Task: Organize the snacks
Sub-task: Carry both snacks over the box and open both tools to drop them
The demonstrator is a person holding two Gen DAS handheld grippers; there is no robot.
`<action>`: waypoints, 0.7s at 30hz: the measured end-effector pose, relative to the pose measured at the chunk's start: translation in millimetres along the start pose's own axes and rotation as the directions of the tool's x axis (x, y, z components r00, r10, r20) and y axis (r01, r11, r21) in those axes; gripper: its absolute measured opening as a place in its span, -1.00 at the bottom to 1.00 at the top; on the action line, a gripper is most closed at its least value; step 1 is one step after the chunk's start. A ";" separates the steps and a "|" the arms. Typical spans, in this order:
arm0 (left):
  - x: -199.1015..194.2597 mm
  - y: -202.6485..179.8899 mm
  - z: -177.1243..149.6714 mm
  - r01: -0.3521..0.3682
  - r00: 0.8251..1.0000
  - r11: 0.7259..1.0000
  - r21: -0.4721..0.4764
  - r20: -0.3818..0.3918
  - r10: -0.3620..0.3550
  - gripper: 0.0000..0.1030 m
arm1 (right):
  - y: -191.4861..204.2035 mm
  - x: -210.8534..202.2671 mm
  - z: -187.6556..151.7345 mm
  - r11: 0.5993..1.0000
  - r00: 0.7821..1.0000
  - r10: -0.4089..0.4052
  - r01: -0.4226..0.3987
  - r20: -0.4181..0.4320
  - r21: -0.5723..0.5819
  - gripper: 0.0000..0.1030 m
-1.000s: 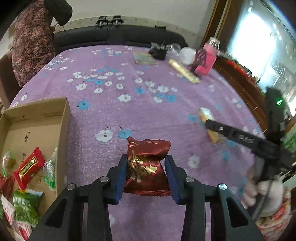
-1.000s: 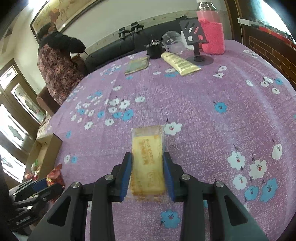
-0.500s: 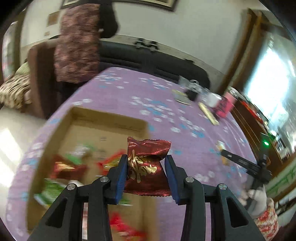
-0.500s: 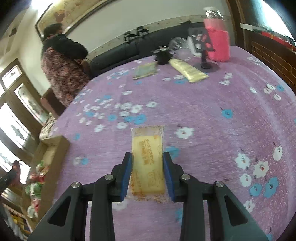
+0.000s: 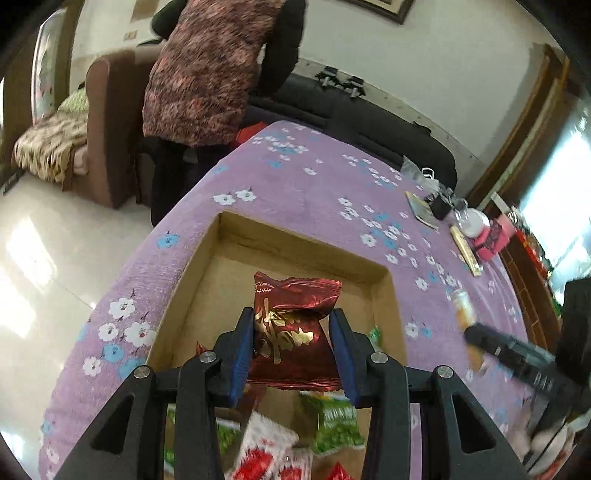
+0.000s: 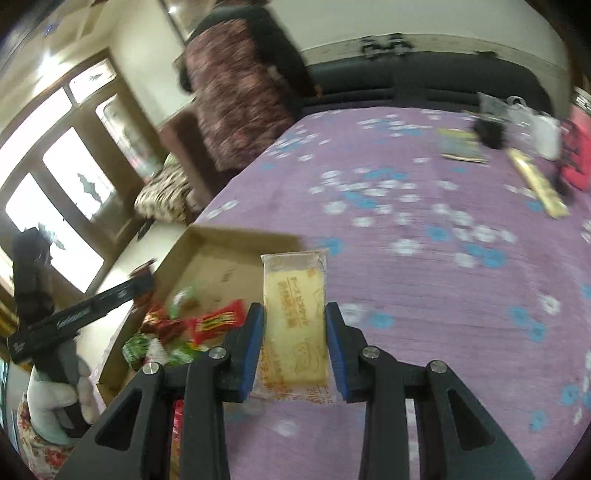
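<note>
Purple floral tablecloth [image 5: 314,192] carries an open cardboard box [image 5: 384,280] at 6 o'clock; left gripper [image 5: 291,343] clenches a red snack packet [image 5: 291,332] above it. Right gripper [image 6: 293,341] pinches a yellow cake bar [image 6: 293,314] beside the box [image 6: 173,254], at 9 o'clock; judged risk: early release drops the bar outside the wall.

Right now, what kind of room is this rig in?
Most likely a home living room: a black sofa behind a table under a purple floral cloth, a brown armchair, and a framed picture on the wall.
</note>
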State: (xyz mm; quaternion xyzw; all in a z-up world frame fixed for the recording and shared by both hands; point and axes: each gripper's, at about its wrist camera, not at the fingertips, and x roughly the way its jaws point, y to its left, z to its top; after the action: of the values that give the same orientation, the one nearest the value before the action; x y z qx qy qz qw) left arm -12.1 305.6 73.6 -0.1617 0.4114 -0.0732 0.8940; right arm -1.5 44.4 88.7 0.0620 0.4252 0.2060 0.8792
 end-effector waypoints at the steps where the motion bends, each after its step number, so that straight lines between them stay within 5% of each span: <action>1: 5.6 4.8 3.6 0.005 1.000 1.000 -0.017 -0.007 -0.005 -0.17 | 9.0 6.4 1.1 1.000 1.000 0.000 0.000 -0.010 -0.015 -0.37; 6: 26.8 16.3 15.0 -0.007 0.999 0.998 -0.061 -0.034 0.005 -0.17 | 48.2 45.8 7.5 0.997 0.998 0.000 -0.005 -0.066 -0.079 -0.37; 15: 50.8 28.1 20.3 -0.033 0.998 0.993 -0.111 -0.062 0.026 -0.15 | 59.1 102.6 20.1 0.996 0.992 -0.042 0.033 -0.118 -0.078 -0.37; 21: 37.5 22.2 17.4 -0.031 0.999 0.996 -0.089 -0.016 0.030 0.20 | 55.2 103.3 21.3 0.999 0.995 -0.008 0.003 -0.103 -0.048 -0.27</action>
State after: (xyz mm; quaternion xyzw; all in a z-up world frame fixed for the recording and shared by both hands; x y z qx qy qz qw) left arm 25.5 320.5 49.8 -0.1944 0.4234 -0.0423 0.8838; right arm 55.1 138.7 43.2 0.0292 0.4651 0.2167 0.8578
